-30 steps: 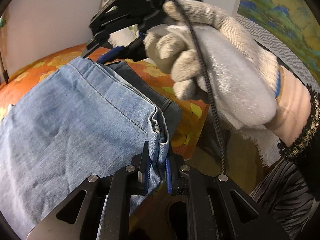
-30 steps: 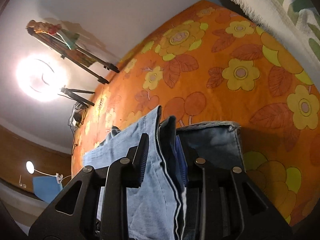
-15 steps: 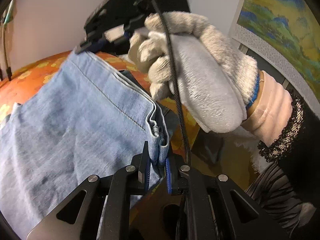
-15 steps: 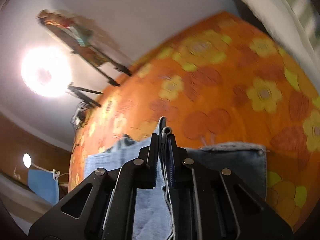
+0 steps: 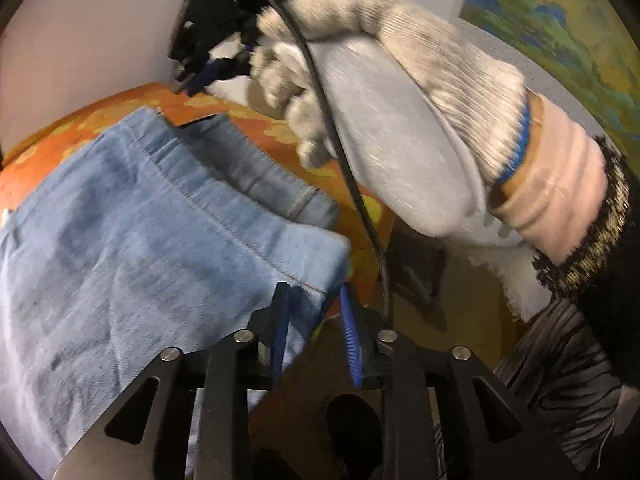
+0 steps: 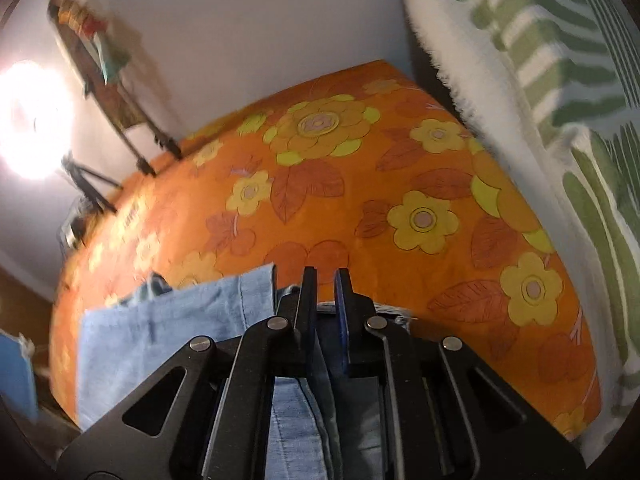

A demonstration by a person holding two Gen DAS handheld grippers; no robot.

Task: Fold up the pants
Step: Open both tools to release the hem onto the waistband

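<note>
The light blue denim pants (image 5: 152,240) lie folded on the orange flowered bedspread (image 5: 280,136), with a darker layer (image 5: 256,168) showing under the top fold. My left gripper (image 5: 314,296) is open; the corner of the pants lies between its jaws, no longer pinched. In the left wrist view my right gripper (image 5: 192,80) is lifted above the far corner, held by a gloved hand (image 5: 384,112). In the right wrist view the right gripper (image 6: 324,276) has a small gap between its jaws with nothing in it, and the pants (image 6: 168,320) lie below it.
A white and green patterned pillow (image 6: 560,80) lies along the right of the bedspread (image 6: 360,184). A bright lamp (image 6: 32,128) and tripod stands (image 6: 92,184) are at the far left by the wall. A painting (image 5: 560,20) hangs on the right wall.
Both grippers have opened and let go of the pants. The pants corner has dropped onto the bed, and my right gripper has lifted up and away from the cloth.
</note>
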